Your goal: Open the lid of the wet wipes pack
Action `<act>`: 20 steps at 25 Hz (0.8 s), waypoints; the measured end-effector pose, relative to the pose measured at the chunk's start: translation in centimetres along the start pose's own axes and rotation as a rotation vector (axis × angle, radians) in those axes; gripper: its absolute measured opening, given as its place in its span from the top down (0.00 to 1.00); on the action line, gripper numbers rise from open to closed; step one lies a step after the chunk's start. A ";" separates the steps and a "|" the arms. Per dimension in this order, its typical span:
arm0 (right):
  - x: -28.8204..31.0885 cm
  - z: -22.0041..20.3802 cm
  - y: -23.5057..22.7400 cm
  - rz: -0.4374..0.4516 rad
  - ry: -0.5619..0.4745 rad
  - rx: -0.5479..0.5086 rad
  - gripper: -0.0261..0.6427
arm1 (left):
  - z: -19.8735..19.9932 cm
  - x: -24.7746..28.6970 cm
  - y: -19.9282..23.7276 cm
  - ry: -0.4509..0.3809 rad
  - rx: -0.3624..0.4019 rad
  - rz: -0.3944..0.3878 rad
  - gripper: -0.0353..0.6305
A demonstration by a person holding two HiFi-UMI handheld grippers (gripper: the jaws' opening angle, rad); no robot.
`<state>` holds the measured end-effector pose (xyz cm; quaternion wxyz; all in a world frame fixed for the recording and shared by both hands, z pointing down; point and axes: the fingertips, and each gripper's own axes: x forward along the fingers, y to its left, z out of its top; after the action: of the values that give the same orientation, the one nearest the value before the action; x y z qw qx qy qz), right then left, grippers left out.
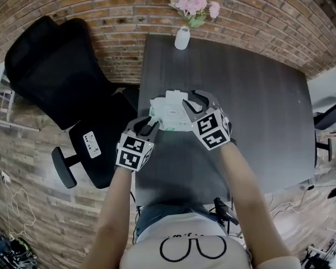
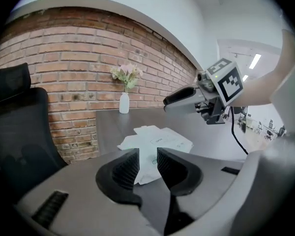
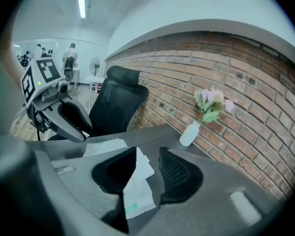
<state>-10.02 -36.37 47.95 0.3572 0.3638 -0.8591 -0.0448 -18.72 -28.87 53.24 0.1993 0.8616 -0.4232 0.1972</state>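
The white wet wipes pack (image 1: 169, 110) is near the left edge of the dark table (image 1: 252, 105), between my two grippers. My left gripper (image 1: 149, 126) has its pads closed on the pack's near-left corner (image 2: 148, 168), which fills the narrow gap between its jaws (image 2: 147, 161). My right gripper (image 1: 191, 104) holds the pack's right edge, and the white wrapper with green print (image 3: 135, 191) runs deep between its jaws (image 3: 147, 163). Each gripper shows in the other's view, the right gripper (image 2: 187, 95) above the pack and the left gripper (image 3: 69, 122) at the far side. I cannot tell how the lid stands.
A white vase with pink flowers (image 1: 182, 38) stands at the table's far edge by the brick wall. A black office chair (image 1: 56, 77) sits close to the table's left side, with a small white device (image 1: 91, 144) on its seat. Another chair (image 1: 330, 116) is at the right.
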 end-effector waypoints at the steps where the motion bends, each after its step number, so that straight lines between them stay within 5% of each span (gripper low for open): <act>1: -0.7 0.4 0.1 -0.002 -0.014 0.006 0.75 | 0.6 -0.5 -0.1 -0.021 0.003 0.010 0.78; 11: -9.3 5.6 1.3 -0.034 -0.158 0.066 0.85 | 7.7 -7.0 -2.3 -0.245 0.054 0.101 0.79; 16: -13.5 7.9 0.7 -0.109 -0.251 0.085 0.96 | 11.7 -10.9 -2.9 -0.387 0.119 0.185 0.95; 20: -16.2 8.7 0.0 -0.142 -0.327 0.164 0.96 | 14.2 -13.5 -4.2 -0.480 0.163 0.213 0.95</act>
<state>-7.85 -27.32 32.14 0.1779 0.4394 -0.8786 -0.0583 -20.51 -25.04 33.66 0.0013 0.8475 -0.5292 0.0407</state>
